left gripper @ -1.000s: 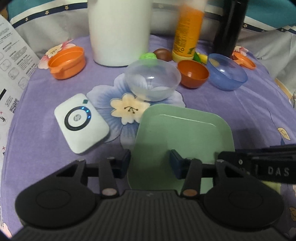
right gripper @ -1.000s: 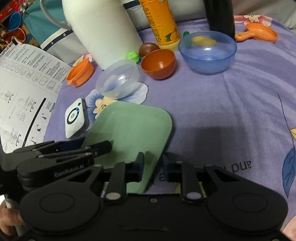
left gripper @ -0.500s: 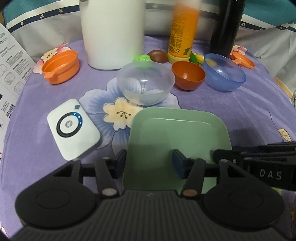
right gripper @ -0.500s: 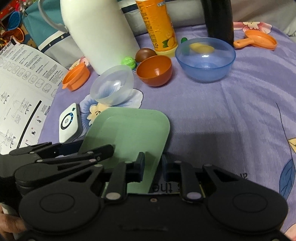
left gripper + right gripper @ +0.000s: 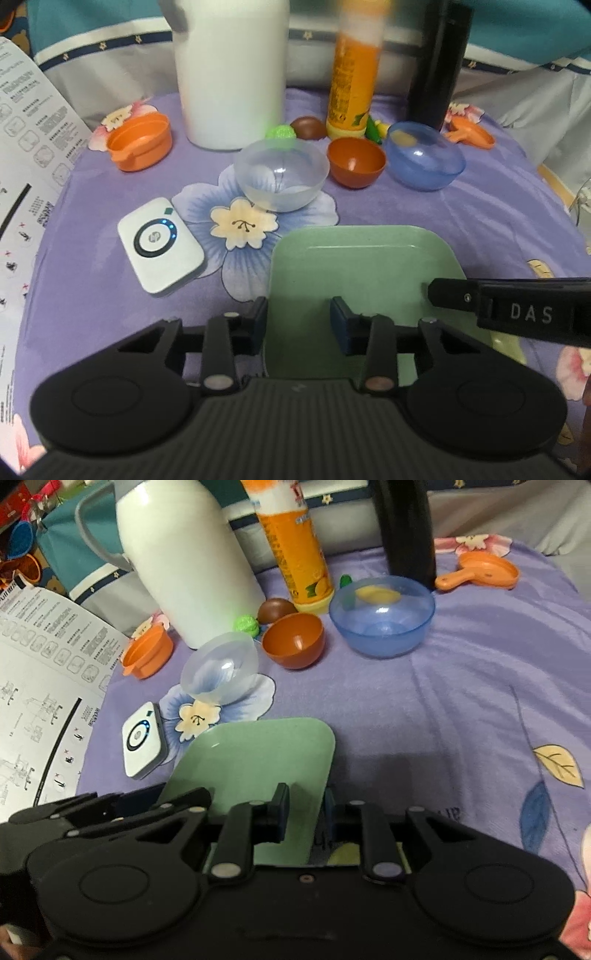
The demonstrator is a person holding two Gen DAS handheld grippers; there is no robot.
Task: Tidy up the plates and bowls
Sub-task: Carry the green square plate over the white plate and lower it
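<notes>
A square green plate lies near the front of the purple flowered cloth; it also shows in the right wrist view. My left gripper is open, its jaws astride the plate's near left edge. My right gripper is shut on the plate's right edge. Behind the plate stand a clear bowl, a brown-orange bowl and a blue bowl. They also show in the right wrist view: clear bowl, brown-orange bowl, blue bowl.
A white device lies left of the plate. An orange cup, a white jug, an orange bottle, a black flask and an orange toy pan stand at the back. A printed sheet lies left.
Both grippers have drawn back a little with the plate between them. The right gripper stays shut on the plate's edge; the bowls have not moved.
</notes>
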